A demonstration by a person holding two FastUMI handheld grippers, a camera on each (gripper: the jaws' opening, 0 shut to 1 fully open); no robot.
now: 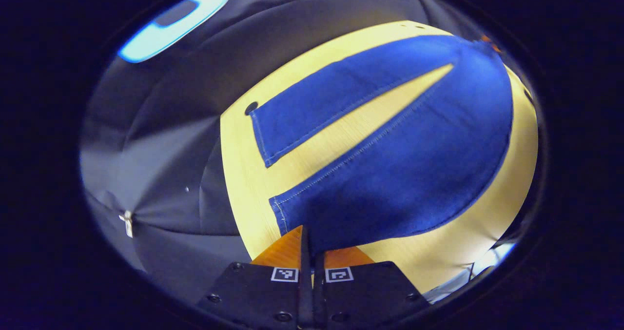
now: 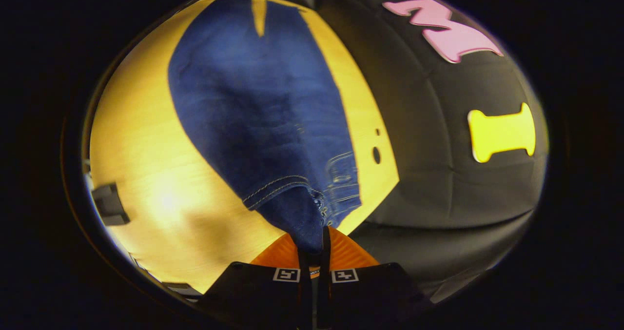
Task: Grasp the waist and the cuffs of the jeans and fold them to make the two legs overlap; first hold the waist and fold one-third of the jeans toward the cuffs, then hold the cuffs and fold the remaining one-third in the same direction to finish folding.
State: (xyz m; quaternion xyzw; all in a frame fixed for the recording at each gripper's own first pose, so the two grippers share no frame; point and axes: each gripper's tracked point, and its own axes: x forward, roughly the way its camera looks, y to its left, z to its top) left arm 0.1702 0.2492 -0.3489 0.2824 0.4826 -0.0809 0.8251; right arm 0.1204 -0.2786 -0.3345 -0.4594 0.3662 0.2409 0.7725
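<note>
In the left gripper view we have our left gripper (image 1: 307,244) closed tight on the cuff (image 1: 297,213) of the nearer leg of the jeans (image 1: 414,159), both fingers pinching the denim. The jeans lie spread on the wooden table (image 1: 243,174), the two legs apart in a V with bare wood between them. In the right gripper view our right gripper (image 2: 317,247) is clamped on the waist (image 2: 302,213) of the jeans, near the stitched waistband, with the fabric running away across the table toward the far edge.
</note>
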